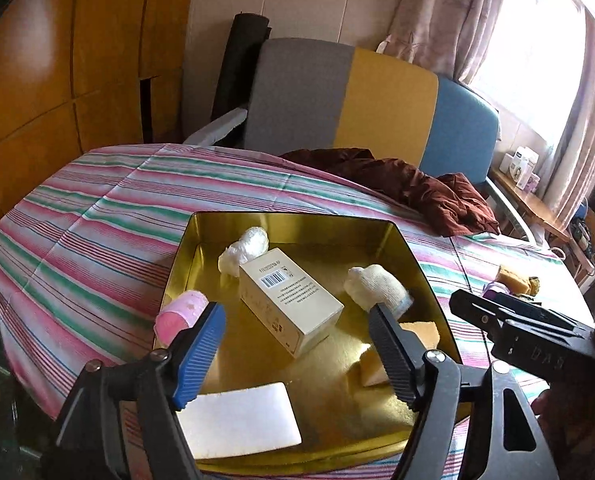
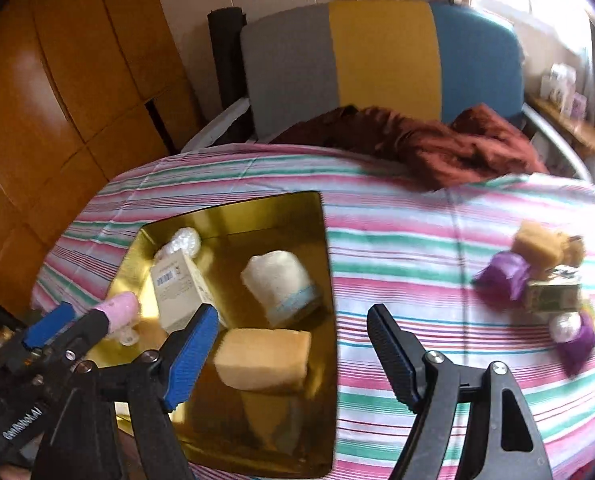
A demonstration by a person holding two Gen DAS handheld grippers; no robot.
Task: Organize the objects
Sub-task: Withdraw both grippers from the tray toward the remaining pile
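- Now we are holding the left gripper (image 1: 293, 344) wide and empty over the gold tin (image 1: 413, 264), its cream box (image 1: 291, 306) at twelve o'clock.
- We are spreading the right gripper (image 2: 291, 350) wide across the tin's right rim, nothing gripped.
- Only the right wrist view is showing us the loose pile (image 2: 545, 280) at two o'clock on open striped cloth (image 2: 417, 240).

Counter under striped cloth (image 1: 97, 216), pink/green/white. Dark red garment (image 1: 417, 184) crumpled at far edge, partly on cloth. Chair behind, backrest (image 1: 349, 96) in grey/yellow/blue panels. Black roll (image 1: 237, 60) upright beside chair. Wood panelling (image 1: 57, 80) left. Curtain (image 1: 437, 12) at bright window, right. Side shelf (image 1: 537, 204) w/ small boxes, contents unclear.
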